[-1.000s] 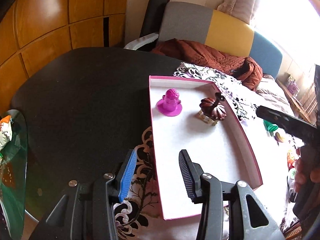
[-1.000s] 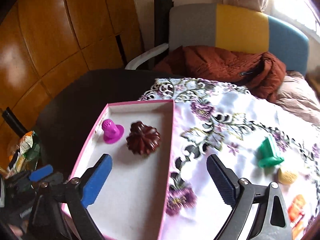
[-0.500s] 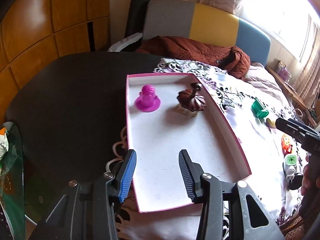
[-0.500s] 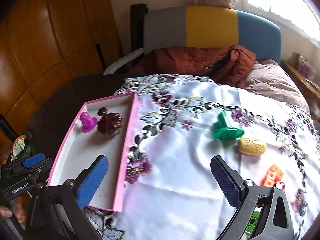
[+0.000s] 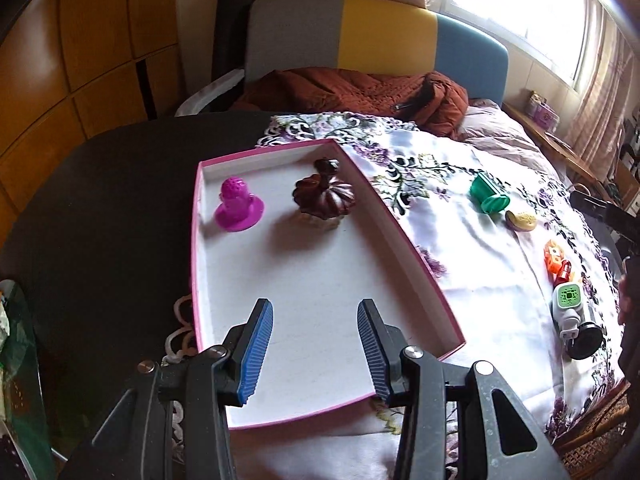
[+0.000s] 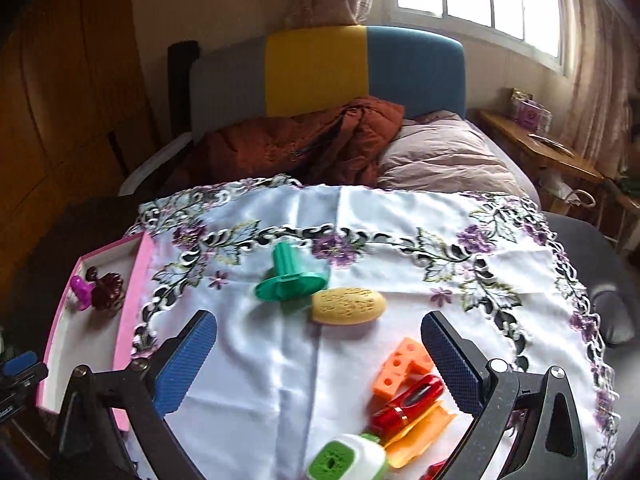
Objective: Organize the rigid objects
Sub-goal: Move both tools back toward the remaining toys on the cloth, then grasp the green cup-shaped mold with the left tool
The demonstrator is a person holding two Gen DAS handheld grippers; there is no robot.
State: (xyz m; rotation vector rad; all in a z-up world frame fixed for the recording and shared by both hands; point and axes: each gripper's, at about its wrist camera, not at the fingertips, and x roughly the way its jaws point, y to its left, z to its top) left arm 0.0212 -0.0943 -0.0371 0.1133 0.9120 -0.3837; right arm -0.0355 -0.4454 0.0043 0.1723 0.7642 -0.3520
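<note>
A pink-edged white tray (image 5: 400, 232) (image 6: 134, 292) holds a magenta toy (image 5: 238, 210) (image 6: 82, 290) and a dark brown pumpkin-shaped piece (image 5: 324, 198) (image 6: 108, 290) at its far end. My left gripper (image 5: 316, 354) hovers over the tray's near end, open, nothing between its fingers. On the floral cloth (image 6: 392, 208) lie a green stamp (image 6: 290, 278) (image 5: 489, 195), a yellow oval (image 6: 349, 306) (image 5: 521, 221), an orange cheese block (image 6: 402, 366), a red piece (image 6: 408, 404) and a white-and-green device (image 6: 346, 460) (image 5: 568, 306). My right gripper (image 6: 318, 364) hangs wide open above them, empty.
A black tabletop (image 5: 100, 200) lies left of the tray. Behind the table stands a grey, yellow and blue chair back (image 6: 320, 70) with a rust-brown jacket (image 6: 304, 144). A wooden side table (image 6: 536, 146) is at the right, wooden panels at the left.
Both views have swung right: the tray slid left in the right wrist view and the loose toys came under the right gripper. The right jaws widened slightly. The left gripper shifted over the tray's near end.
</note>
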